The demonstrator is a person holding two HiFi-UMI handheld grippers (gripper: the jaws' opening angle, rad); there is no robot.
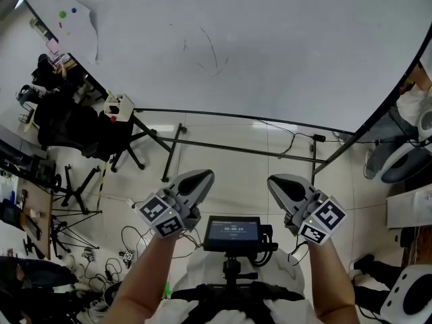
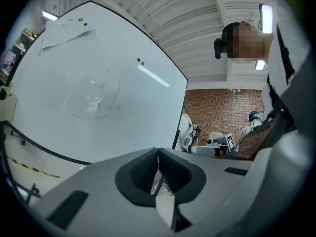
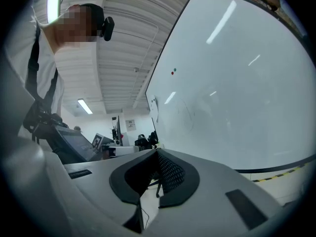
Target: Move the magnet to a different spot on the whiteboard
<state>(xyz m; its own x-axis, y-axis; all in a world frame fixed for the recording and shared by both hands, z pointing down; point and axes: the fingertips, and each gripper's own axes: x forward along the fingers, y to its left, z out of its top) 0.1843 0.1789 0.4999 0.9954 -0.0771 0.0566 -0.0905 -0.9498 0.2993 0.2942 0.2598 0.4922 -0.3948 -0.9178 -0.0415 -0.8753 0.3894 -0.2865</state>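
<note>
The big whiteboard fills the top of the head view. On it, a green magnet and a blue magnet pin a paper sheet at the top left corner. The left gripper view also shows a red magnet and a green magnet further along the board; in the right gripper view they appear as a red magnet and a green magnet. My left gripper and right gripper hang low, well below the board, both shut and holding nothing.
The board's black stand legs and crossbar run over the tiled floor. A black chair and cables lie at the left. White machines stand at the right. A small screen sits on my chest mount.
</note>
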